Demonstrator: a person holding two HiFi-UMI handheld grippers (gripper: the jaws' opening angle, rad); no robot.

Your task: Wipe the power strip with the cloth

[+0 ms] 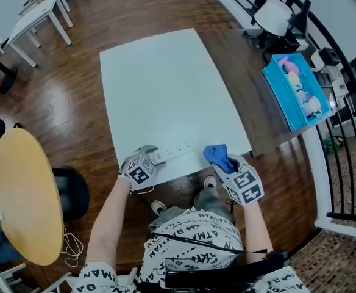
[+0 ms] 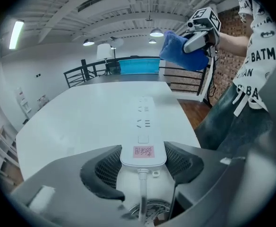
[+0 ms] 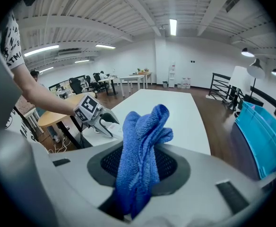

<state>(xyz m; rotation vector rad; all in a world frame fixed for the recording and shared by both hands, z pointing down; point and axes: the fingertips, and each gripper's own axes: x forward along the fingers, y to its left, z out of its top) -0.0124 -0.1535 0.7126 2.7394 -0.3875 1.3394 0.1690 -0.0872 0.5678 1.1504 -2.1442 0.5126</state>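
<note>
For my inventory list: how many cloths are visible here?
1. The blue cloth is clamped in the right gripper, raised beside the power strip at the table's near edge. No other shows.

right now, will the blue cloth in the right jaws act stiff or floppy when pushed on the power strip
Likely floppy: the blue cloth bunches in soft folds between the right gripper jaws. Probably light: its free end stands up unaided. Its nubby weave should drag, not slide, on the power strip.
</note>
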